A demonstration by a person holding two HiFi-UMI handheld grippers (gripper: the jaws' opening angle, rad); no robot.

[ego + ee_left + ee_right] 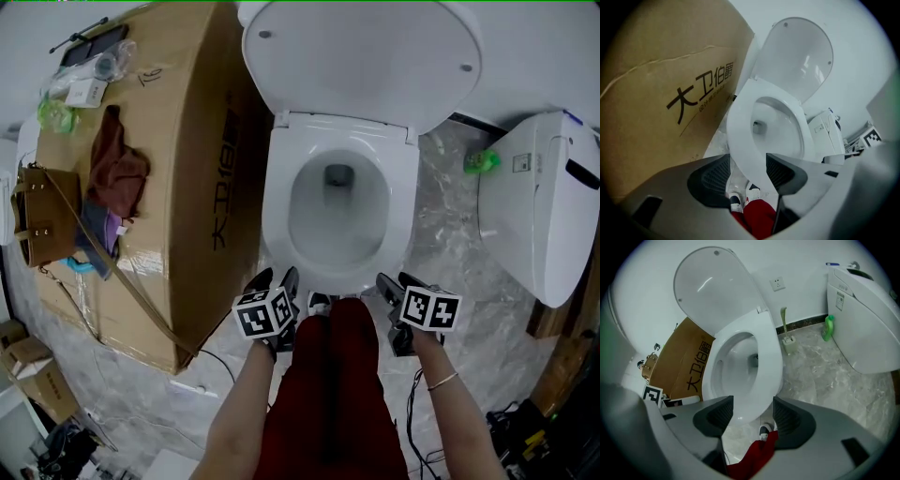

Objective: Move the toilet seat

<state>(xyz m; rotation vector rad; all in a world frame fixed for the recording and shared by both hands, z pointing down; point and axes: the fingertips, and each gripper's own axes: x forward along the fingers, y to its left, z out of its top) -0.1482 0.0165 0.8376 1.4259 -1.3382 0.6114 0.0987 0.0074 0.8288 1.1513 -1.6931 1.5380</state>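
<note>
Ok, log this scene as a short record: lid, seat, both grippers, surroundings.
lid: raised, leaning back
toilet seat: down on the bowl
left gripper: open, at the seat's front left
right gripper: open, at the seat's front right
cardboard box: beside the toilet
second toilet: on the other side

Big cardboard box lying flat on marble floor, dark print along side. On box top: brown handbag, strap trailing across; reddish cloth beside it; small packets at far corner. Well apart from box: green bottle, spare white toilet unit.
</note>
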